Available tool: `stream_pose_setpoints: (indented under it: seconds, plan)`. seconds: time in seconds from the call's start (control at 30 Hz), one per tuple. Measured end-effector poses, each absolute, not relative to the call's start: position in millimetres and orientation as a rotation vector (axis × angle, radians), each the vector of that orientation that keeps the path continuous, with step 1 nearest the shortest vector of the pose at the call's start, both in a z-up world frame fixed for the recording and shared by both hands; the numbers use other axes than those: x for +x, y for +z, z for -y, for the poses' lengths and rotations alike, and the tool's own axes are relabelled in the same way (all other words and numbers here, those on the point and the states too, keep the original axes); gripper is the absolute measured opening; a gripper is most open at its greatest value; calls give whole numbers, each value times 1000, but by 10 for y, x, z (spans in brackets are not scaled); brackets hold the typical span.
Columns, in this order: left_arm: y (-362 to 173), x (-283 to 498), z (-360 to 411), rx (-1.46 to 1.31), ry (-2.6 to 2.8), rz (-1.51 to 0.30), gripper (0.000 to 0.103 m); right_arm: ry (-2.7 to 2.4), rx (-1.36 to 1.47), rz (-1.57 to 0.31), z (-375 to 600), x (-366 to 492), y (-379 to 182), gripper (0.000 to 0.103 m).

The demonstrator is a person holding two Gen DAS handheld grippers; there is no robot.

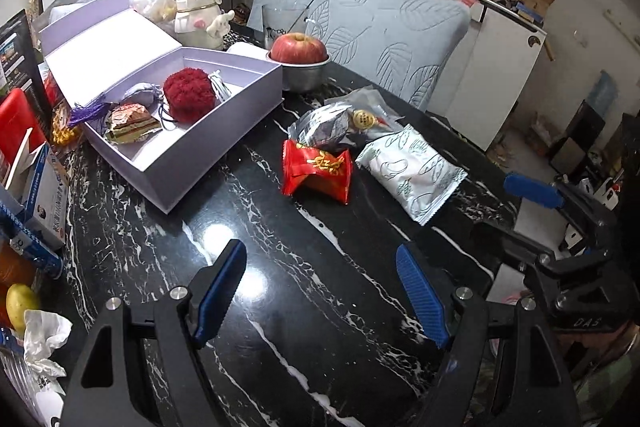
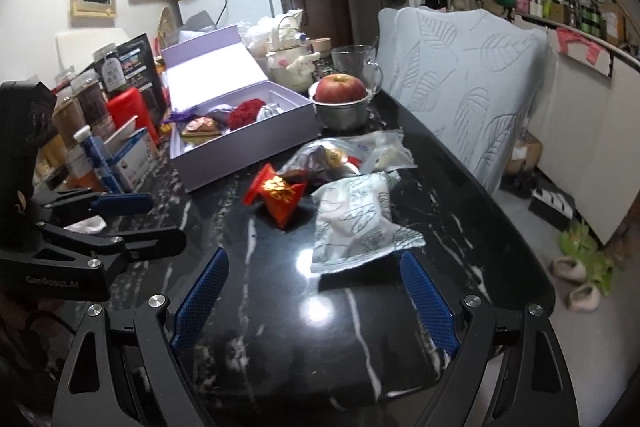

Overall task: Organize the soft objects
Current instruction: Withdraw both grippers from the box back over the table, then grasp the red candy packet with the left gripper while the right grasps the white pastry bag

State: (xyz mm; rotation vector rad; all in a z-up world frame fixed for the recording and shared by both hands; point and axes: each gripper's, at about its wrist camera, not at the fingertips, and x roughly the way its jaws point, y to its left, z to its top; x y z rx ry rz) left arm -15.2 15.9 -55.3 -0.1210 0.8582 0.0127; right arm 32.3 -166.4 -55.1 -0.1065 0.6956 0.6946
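A: We see a black marble table with white veins, a leaf-patterned chair cover behind it. What lies in the lavender box?

B: We find a red pom-pom, a small purple pouch and a wrapped sweet inside; its lid stands open at the back.

A: And outside the box?

B: We note a red packet, a white leaf-printed packet just beside it, and a silver bag behind both. An apple sits in a metal bowl.

A: How do the grippers stand?

B: We see the left gripper with fingers spread wide, holding nothing, above bare table. The right gripper is likewise wide and unladen, with the white packet's near edge between its fingertips.
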Motion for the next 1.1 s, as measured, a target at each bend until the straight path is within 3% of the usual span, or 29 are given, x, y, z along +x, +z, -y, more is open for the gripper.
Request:
stream_pose_setpoints:
  seconds: [0.87,0.93,1.0,1.1]
  plan:
    - [-851,646,-437,-184,-60,-914,77,675,-269,-806,1203,1172,-1016,91]
    - [-858,707,-415,-173,-72,-918,77,677,-260,-820,1226,1199,-1038,86]
    - [-871,761,-399,-176,-86,-923,77,693,-233,-837,1266,1220,-1045,73]
    - [-916,856,-366,-169,-93,-940,77,708,-192,-857,1329,1237,-1039,67]
